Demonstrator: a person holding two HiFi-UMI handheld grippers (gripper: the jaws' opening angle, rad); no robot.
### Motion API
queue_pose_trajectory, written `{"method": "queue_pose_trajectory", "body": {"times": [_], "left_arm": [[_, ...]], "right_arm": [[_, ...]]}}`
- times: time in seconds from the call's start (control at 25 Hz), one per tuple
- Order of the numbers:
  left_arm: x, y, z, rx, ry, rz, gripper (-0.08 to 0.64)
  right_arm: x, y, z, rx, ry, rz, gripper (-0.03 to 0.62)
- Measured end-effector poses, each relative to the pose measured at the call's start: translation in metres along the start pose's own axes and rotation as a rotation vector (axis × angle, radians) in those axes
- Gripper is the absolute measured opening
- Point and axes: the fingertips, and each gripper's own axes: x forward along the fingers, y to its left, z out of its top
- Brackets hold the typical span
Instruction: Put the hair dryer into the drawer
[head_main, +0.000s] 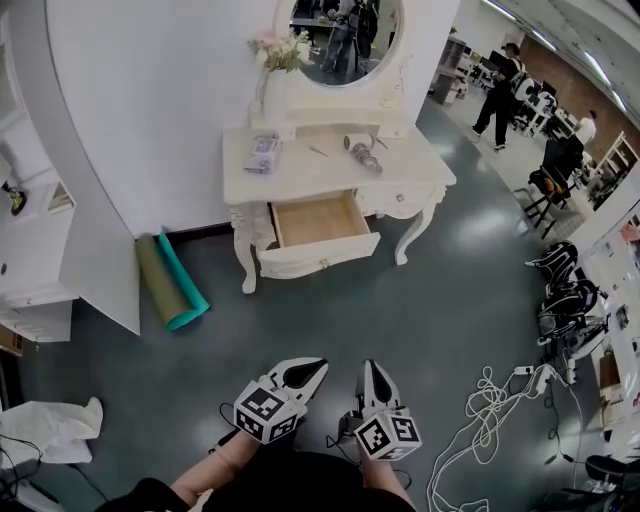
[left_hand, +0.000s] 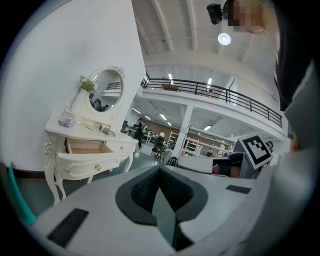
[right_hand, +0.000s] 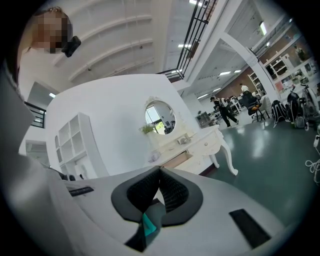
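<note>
Both tools (head_main: 316, 368) (head_main: 371, 367) well short of hair dryer (head_main: 364, 155)

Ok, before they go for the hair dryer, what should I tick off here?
1. Drawer open: ok.
2. Drawer has room: ok, looks bare inside.
3. Hair dryer lying free on the dressing table: ok.
4. Left tongs and right tongs empty: ok.
5. Tongs open for a grasp: not ok, both shut.
6. Dressing table within reach: not ok, open floor lies between.
</note>
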Motion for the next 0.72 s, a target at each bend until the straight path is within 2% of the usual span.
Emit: {"method": "queue_pose_trajectory", "body": {"times": [0.4,0.72], "left_arm": [[0.033,0.064,0.042,0.018,-0.011,-0.005,-0.001],[0.059,0.109,0.061,0.015,-0.015,-0.021,-0.002]], "right_arm": [[0.085,0.002,0.02,-0.007,-0.013,0.018,0.02],[0.143,0.005,0.028,-0.014,-0.023,0.024,0.021]]}}
